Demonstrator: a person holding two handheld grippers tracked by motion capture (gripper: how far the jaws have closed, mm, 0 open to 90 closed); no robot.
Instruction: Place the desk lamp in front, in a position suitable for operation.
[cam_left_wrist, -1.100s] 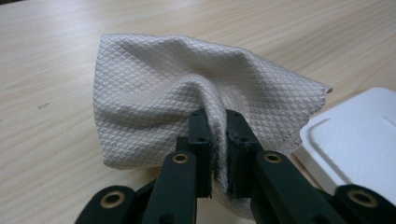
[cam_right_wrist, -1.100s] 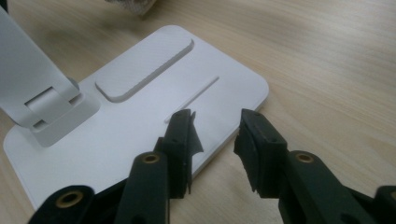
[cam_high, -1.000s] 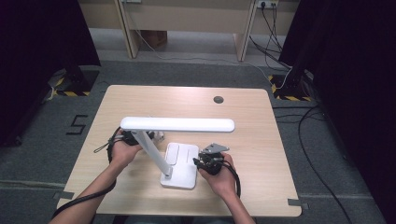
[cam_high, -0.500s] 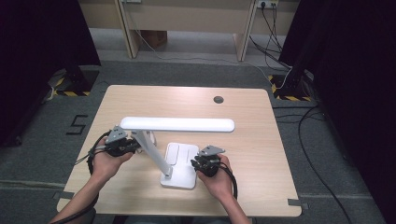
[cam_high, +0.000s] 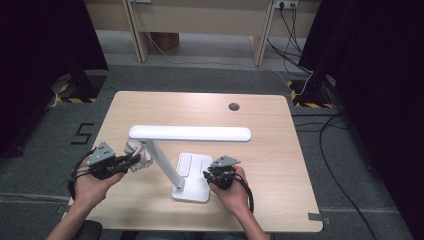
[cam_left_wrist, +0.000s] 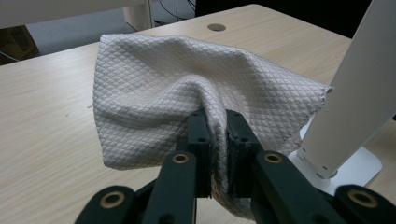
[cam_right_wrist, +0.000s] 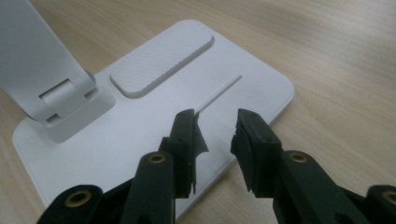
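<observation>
Our left gripper (cam_high: 131, 160) has drawn back from the lamp's arm toward the table's left side, taking the cloth (cam_left_wrist: 187, 98) with it, while the right gripper (cam_high: 207, 176) has kept to the base. The table (cam_high: 280, 150) carries the white desk lamp (cam_high: 190, 133) near its middle, head level above the base (cam_right_wrist: 154, 126). The cloth hangs bunched just beside the slanted arm, the left jaws pinched together on a fold. Our right jaws stand apart over the base's near edge. To wipe well, we should steady the base, spread the cloth flatter and stroke lightly along the arm.
</observation>
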